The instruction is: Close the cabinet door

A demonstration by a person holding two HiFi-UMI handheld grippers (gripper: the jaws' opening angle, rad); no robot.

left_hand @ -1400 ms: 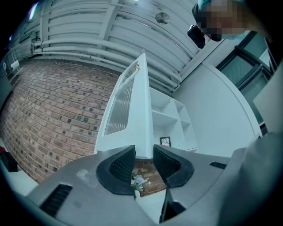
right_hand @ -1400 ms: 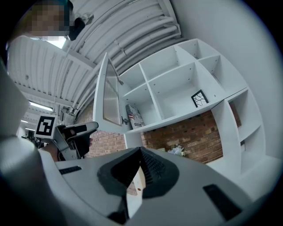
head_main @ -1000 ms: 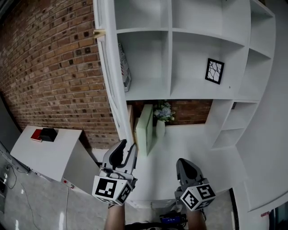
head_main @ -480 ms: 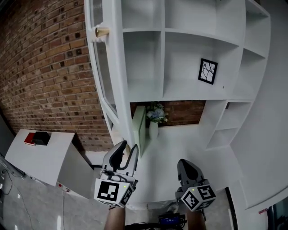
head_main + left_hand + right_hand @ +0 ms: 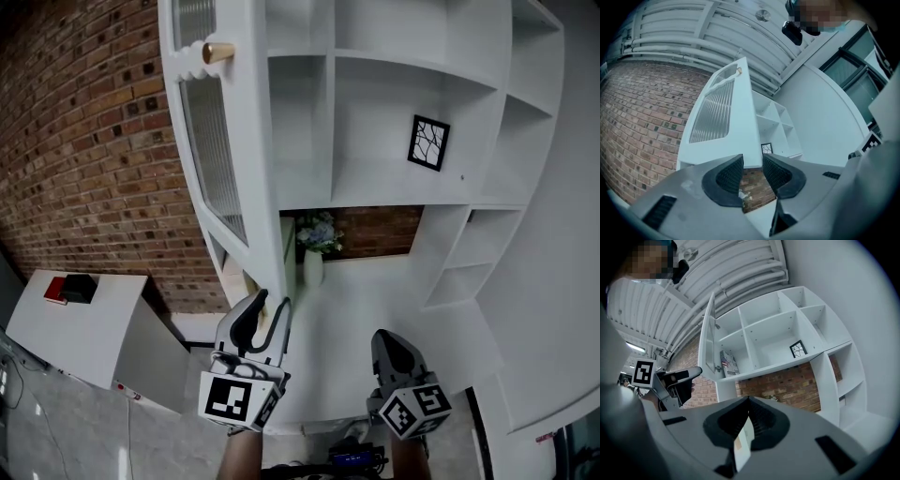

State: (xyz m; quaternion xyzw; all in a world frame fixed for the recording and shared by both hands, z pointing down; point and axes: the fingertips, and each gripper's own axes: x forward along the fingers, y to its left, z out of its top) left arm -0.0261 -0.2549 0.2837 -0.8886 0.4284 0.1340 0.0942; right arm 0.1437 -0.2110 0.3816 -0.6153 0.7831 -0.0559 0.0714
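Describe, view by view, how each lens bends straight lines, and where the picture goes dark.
Head view: the wide lens bows the cabinet door and the shelves into curves; the light is even and soft, with no hard glare. Left gripper view: a fisheye circle with black corners, and the brick wall curves round. Right gripper view: the same dark rim, and the shelves bulge outward.

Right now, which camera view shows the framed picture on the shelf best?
The head view: the framed picture shows large and whole, its branch pattern clear. The right gripper view shows it whole but smaller; the left gripper view shows it only tiny.
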